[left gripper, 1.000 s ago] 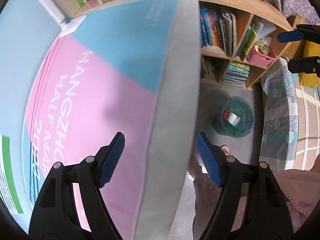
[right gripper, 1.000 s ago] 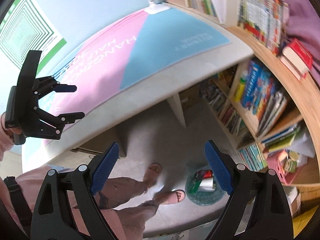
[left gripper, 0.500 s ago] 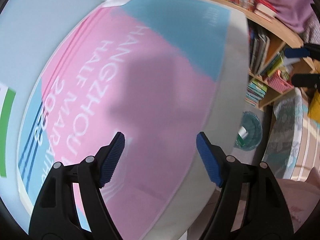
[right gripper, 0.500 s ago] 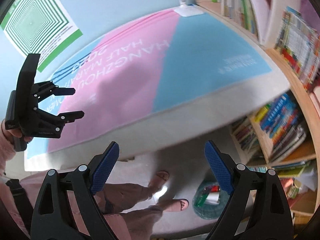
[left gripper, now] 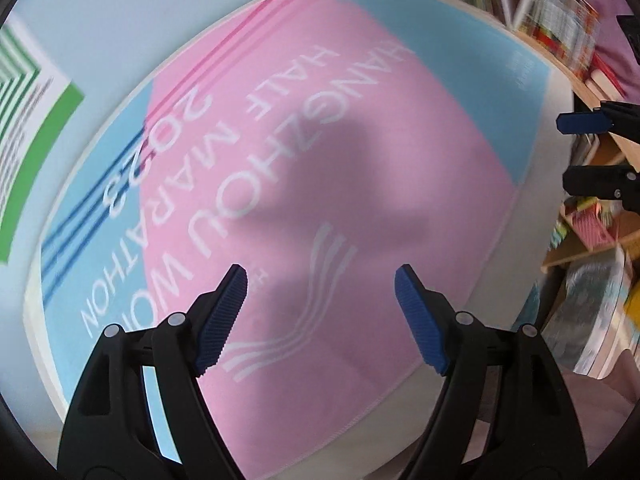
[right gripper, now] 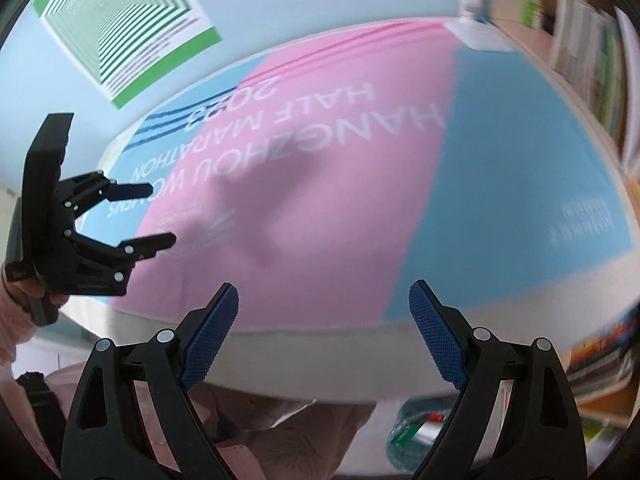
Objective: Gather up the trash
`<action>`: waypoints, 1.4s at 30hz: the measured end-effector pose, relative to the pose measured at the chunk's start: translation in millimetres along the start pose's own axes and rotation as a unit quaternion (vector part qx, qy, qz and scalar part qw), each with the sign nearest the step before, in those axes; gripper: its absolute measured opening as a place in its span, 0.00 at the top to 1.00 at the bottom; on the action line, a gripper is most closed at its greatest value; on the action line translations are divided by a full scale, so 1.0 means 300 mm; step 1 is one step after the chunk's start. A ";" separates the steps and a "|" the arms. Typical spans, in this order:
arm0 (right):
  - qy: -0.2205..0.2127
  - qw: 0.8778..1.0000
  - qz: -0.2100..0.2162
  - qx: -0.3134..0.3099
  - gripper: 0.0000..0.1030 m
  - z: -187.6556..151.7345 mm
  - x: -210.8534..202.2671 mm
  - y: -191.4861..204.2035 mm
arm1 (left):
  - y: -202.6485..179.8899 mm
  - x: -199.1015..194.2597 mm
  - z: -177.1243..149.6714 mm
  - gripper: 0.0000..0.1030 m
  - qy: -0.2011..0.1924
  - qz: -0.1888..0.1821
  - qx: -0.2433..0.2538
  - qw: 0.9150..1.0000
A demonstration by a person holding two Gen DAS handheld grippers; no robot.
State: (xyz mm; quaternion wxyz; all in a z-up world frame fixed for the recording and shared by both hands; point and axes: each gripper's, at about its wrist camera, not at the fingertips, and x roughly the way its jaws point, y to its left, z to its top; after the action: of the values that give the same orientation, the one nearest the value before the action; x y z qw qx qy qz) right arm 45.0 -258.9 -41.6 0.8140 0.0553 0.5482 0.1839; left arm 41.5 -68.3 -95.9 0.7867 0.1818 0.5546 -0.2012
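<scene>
Pink-and-blue mat [left gripper: 340, 184] beneath both grippers' empty jaws, left [left gripper: 320, 316] opening, right [right gripper: 324, 328] wide apart.

Trash in green mesh bin [right gripper: 404, 436] on floor below my table's near edge: red-labelled item [right gripper: 436, 417], partly hidden, blurred.

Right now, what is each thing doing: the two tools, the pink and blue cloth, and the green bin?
Left tool: jaws opening, nothing between them.
Right tool: open, empty.
Pink and blue printed cloth: spread flat on the table.
Green mesh bin: on the floor below, holding trash.
</scene>
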 end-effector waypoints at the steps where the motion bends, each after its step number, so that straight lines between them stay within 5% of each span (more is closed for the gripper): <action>1: 0.002 1.000 0.007 -0.014 0.16 0.034 0.015 0.003 | 0.012 0.003 -0.003 0.28 0.000 0.003 -0.015 1.000; 8: 0.018 0.996 0.035 -0.085 0.16 0.193 0.077 0.001 | 0.062 0.008 -0.010 0.24 0.007 0.025 -0.125 0.992; 18: 0.035 0.986 0.070 -0.145 0.16 0.349 0.155 0.007 | 0.095 -0.017 -0.054 0.21 0.007 0.064 -0.259 0.964; 29: 0.039 0.979 0.096 -0.174 0.14 0.397 0.176 0.079 | 0.104 -0.052 -0.111 0.18 -0.002 0.087 -0.337 0.938; 42: 0.010 0.986 0.067 -0.151 0.11 0.426 0.176 0.156 | 0.168 -0.059 -0.164 0.11 -0.021 0.092 -0.374 0.923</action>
State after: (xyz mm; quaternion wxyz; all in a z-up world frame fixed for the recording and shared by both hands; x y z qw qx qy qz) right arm 167.9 -182.2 -23.8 0.7936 -0.0333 0.5172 0.3186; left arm 22.9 1.7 -91.6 0.8238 -0.0797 0.5540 0.0903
